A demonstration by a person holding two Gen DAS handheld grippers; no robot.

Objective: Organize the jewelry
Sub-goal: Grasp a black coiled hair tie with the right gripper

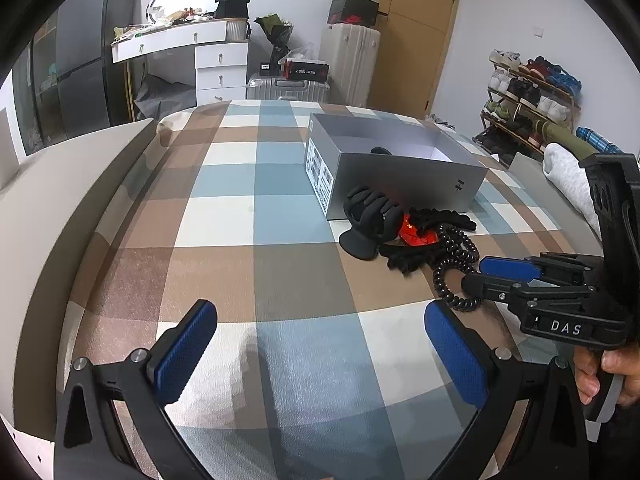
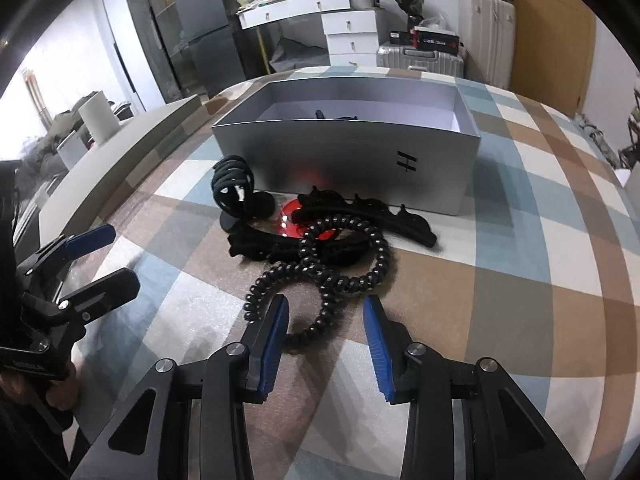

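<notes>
Our right gripper (image 2: 326, 340) hangs with its blue pads (image 2: 276, 344) parted and pressing on nothing. A loop of the black coiled cord (image 2: 320, 276) lies on the cloth between the two tips, apart from both pads, and the rest of the coil runs away from the fingers. Just past it we see a tangle of black bands (image 2: 360, 216) around a red disc (image 2: 296, 220), and to the left of that a black claw clip (image 2: 234, 192) standing on end. Beyond the whole heap, touching or nearly touching it, sits the open silver box (image 2: 344, 160), with something dark low inside that we cannot make out.

Our left gripper (image 1: 320, 352) is spread wide, its pads (image 1: 186, 354) released over bare checked bedcover (image 1: 224, 220) with nothing between them. The heap lies ahead and to the right of these fingers, well apart from them; in the left view the right gripper's tips (image 1: 472, 276) sit at the near end of the coil.

A hand (image 1: 608, 376) grips the right gripper's handle.
</notes>
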